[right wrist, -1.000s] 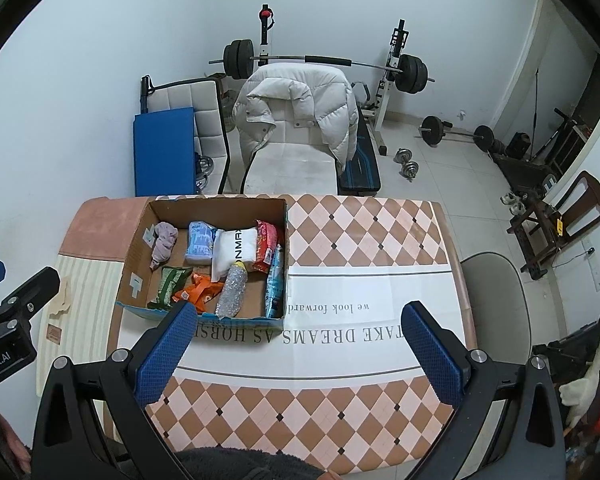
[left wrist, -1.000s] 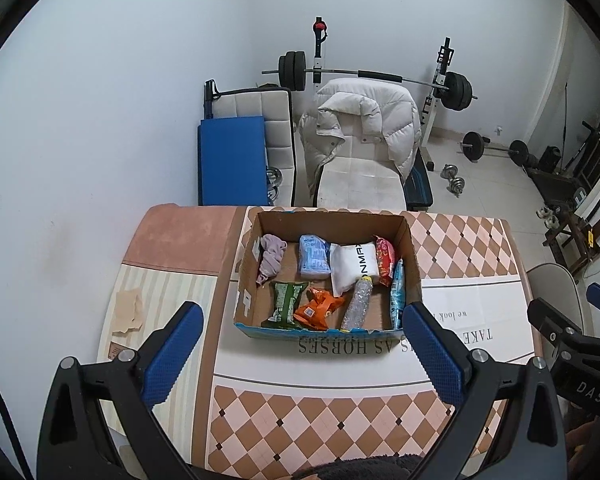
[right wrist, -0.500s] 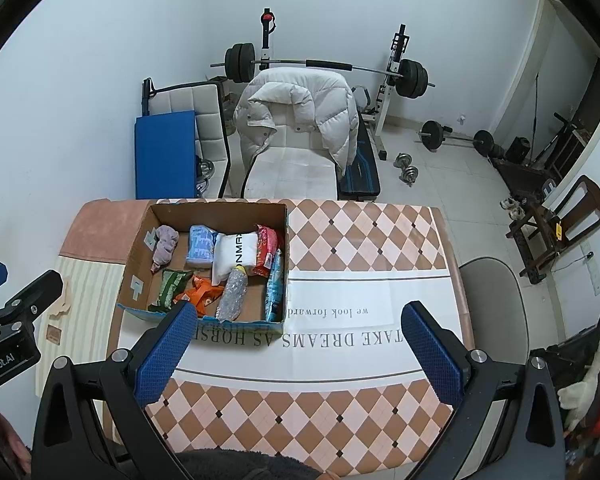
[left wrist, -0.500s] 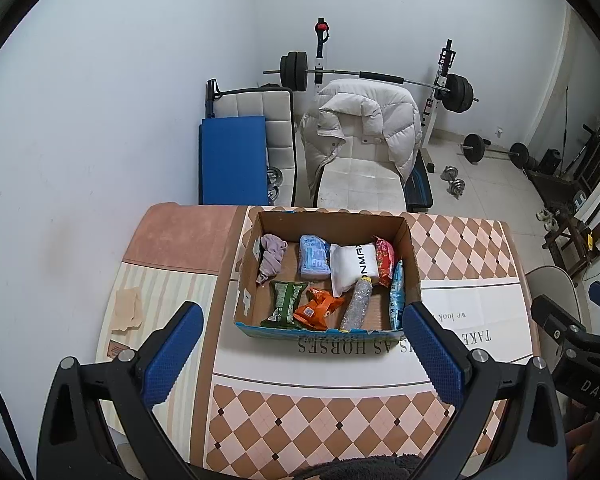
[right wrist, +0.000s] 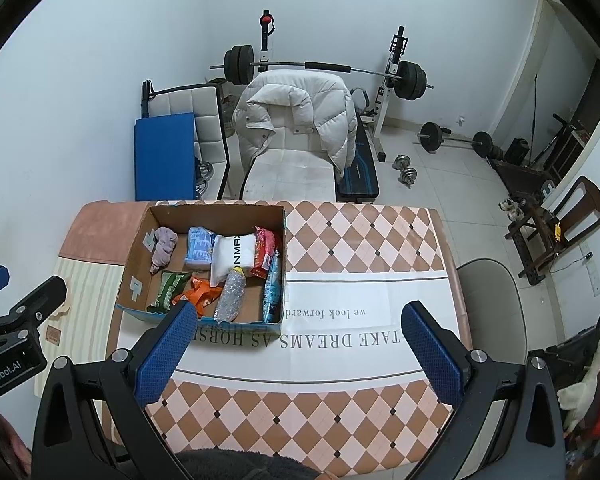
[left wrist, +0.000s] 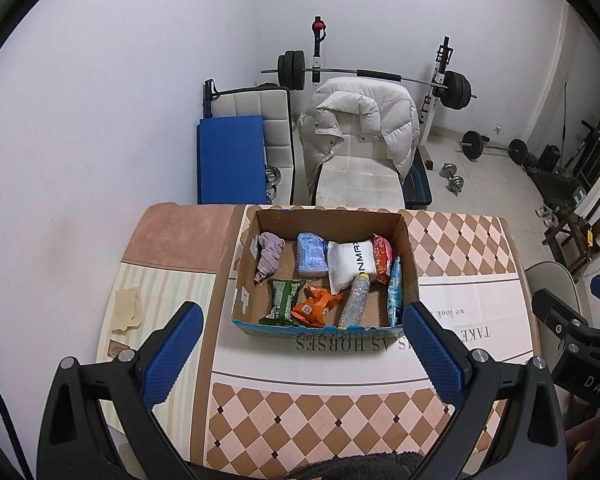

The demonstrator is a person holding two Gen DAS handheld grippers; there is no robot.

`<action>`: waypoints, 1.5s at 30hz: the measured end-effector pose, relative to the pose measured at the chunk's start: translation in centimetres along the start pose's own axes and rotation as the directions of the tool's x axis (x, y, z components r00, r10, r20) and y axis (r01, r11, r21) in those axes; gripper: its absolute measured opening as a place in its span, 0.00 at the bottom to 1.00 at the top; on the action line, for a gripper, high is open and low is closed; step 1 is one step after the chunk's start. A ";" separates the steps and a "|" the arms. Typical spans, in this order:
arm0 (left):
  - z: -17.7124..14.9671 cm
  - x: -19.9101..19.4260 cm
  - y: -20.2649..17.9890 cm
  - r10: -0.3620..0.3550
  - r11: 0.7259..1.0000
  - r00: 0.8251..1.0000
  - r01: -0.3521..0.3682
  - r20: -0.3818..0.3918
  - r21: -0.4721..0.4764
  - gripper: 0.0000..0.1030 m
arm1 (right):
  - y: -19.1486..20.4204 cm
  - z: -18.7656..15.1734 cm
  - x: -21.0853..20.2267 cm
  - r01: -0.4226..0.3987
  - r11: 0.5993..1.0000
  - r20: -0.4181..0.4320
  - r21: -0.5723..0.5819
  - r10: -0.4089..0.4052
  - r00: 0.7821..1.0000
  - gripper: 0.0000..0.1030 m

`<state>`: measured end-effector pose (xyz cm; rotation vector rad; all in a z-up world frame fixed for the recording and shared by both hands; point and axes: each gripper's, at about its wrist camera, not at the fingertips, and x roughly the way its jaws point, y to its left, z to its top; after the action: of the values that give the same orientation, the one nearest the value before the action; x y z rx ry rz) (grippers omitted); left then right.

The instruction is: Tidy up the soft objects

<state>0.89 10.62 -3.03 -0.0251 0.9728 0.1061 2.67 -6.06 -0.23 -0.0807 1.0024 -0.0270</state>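
Note:
An open cardboard box [left wrist: 409, 248] [right wrist: 136, 248] stands on the table. It holds a mauve cloth [left wrist: 269, 255] [right wrist: 163, 247], a blue tissue pack [left wrist: 311, 254], a white packet [left wrist: 350, 262] [right wrist: 233, 255], a red snack bag [left wrist: 381, 257], a green packet [left wrist: 283, 300], an orange packet [left wrist: 316, 307], a clear bottle [left wrist: 354, 300] [right wrist: 230, 293] and a blue tube [left wrist: 395, 290]. My left gripper [left wrist: 302, 332] is open and empty, high above the box's near side. My right gripper [right wrist: 298, 334] is open and empty, above the table right of the box.
The table wears a checked cloth with printed words [right wrist: 340, 340]. A tan paper scrap [left wrist: 127, 308] lies at its left. A chair with a white jacket [left wrist: 360, 132], a blue mat [left wrist: 230, 160] and a barbell rack [left wrist: 440, 80] stand behind. A grey chair [right wrist: 488, 292] sits right.
Both grippers have drifted very slightly; the view hardly shifts. Nothing in the box has moved.

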 end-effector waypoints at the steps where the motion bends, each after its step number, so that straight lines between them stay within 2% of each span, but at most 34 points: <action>1: 0.0 0.0 0.0 -0.001 1.000 1.000 0.001 0.001 -0.002 0.99 | 0.0 0.0 0.0 0.001 1.000 0.001 0.001 -0.001 1.000 1.00; 45: -0.4 -0.4 -0.1 0.001 1.000 1.000 -0.001 0.002 0.000 0.99 | -0.1 -0.3 -0.5 -0.004 1.000 0.002 -0.006 0.004 1.000 1.00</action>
<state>0.37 10.51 -2.94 -0.0246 0.9713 0.1068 2.17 -6.18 0.10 -0.0844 1.0005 -0.0201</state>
